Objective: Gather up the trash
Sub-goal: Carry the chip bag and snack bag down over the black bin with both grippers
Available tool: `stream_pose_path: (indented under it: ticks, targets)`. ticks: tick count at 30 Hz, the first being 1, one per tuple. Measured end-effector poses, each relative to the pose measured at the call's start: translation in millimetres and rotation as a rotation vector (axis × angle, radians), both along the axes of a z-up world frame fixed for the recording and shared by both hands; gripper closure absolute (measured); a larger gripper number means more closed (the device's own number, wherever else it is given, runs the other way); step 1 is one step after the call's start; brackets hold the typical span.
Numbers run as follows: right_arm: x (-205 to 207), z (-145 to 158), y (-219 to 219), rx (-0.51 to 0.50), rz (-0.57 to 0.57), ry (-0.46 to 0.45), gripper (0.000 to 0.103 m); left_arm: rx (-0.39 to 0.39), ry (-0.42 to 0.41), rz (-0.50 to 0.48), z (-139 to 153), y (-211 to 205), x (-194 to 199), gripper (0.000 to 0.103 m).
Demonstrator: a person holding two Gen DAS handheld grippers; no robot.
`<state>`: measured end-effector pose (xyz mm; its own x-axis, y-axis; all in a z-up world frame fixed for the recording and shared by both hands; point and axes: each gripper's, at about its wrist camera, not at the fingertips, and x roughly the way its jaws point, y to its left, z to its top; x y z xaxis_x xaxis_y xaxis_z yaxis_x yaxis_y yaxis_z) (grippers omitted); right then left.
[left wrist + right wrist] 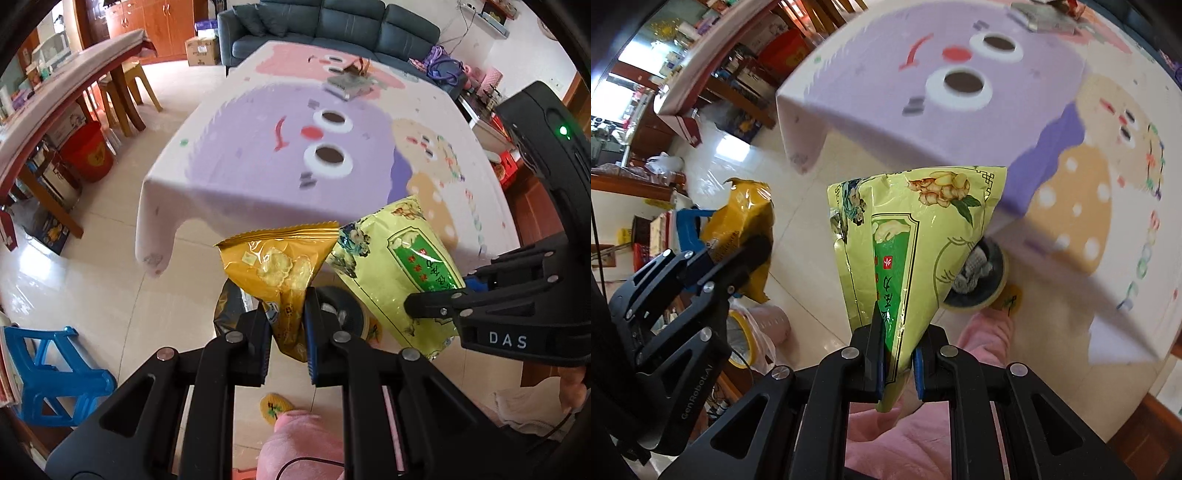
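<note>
**Two snack bags held over the bin, each pinched by one corner**

The left tongs (pixel 286 332) are clamping the lower corner of a crinkly golden-yellow foil snack bag (pixel 280 266), which is fanning upward from the grip. The right tongs (pixel 899 363) are pinching the narrow bottom tip of a pale green printed plastic packet (pixel 912 240) in the same way. Both bags are hanging in the air just beside each other, off the edge of the worktop with its purple cartoon-face cloth (pixel 258 155). Below them a round black-lined waste bin (pixel 979 280) is standing on the tiled floor, partly hidden by the green packet.

The likely trouble: each hold is catching only a sliver of slick film, so a bag may be slipping free early. Neither bag is sitting squarely over the bin mouth, so one released now may be landing on the floor.
</note>
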<state>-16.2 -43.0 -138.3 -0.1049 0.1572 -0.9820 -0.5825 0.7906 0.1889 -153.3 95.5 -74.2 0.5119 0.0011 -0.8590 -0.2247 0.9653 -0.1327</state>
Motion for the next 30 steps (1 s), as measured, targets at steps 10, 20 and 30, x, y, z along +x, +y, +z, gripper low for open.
stream_pose_path:
  ticks: [10,20,30]
  targets:
    - [-41.8,-64.2,0.4,-0.135,0.017,0.058,0.092,-0.090,0.083,-0.027,-60.9,-7.8,-20.6,0.091]
    - [-44.8,-166.7,-39.4,-0.170,-0.008,0.167,0.092,-0.070,0.184,-0.071,-130.2,-44.6,10.1,0.091]
    - [-36.1,-292.5,-98.0,-0.139,-0.127,0.288,0.092,-0.168,0.280,-0.063,-250.0,-71.8,55.2,0.091]
